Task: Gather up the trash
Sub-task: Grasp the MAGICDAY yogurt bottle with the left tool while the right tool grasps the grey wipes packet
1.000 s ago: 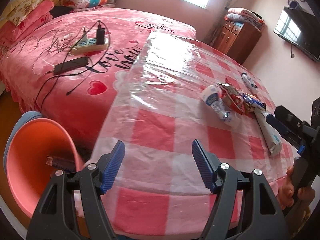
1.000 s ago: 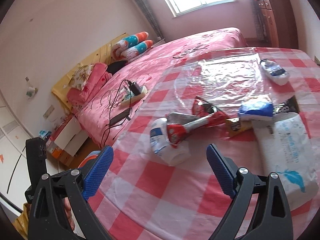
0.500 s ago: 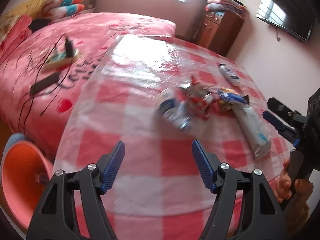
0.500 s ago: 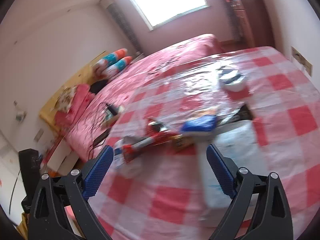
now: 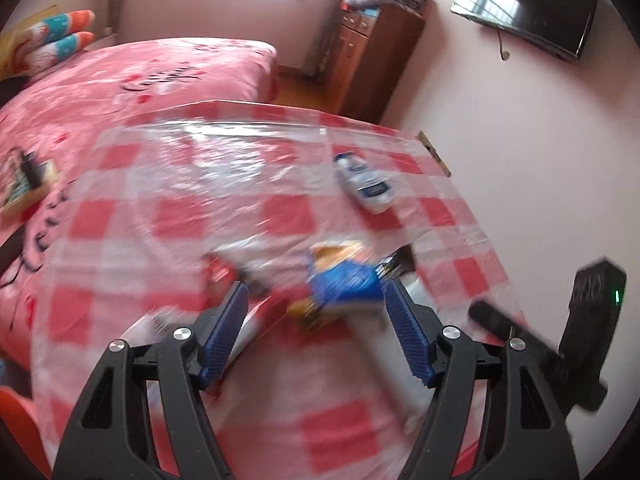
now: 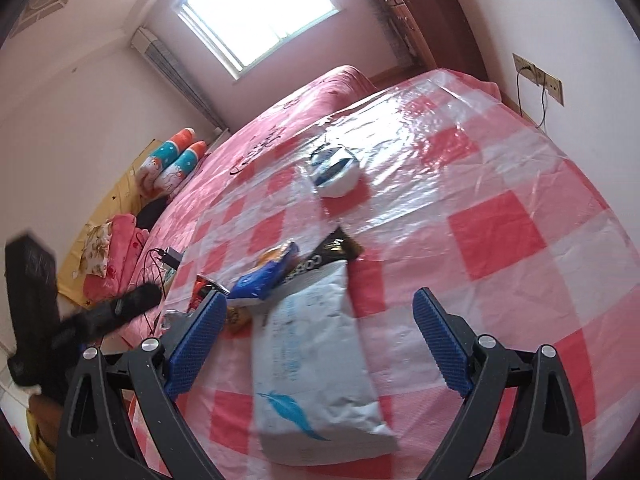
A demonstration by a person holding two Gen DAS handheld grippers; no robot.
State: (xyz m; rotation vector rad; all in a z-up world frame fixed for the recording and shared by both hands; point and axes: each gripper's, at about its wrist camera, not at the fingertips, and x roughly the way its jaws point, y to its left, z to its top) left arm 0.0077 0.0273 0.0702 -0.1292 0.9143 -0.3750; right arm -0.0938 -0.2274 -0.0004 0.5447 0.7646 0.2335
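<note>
Left tongs [image 5: 316, 312]: jaws apart, empty, above blurred wrapper pile. Right tongs [image 6: 320, 342]: jaws wide, empty, straddling white tissue pack [image 6: 316, 368]. Trash on checked bench [image 6: 500, 240]: blue snack bag [image 6: 260, 280] overlapping dark wrapper [image 6: 332, 254], both touching tissue pack's far end; red wrapper [image 5: 218, 274] beside pile; white crumpled bottle [image 6: 334, 170] well apart, farther back. Bed [image 5: 120, 76] alongside bench.

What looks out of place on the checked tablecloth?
Litter: a white tissue pack, a blue wrapper and a dark wrapper lie heaped together, with a crumpled white-and-blue packet apart, farther back. Both grippers are open, holding nothing.
</note>
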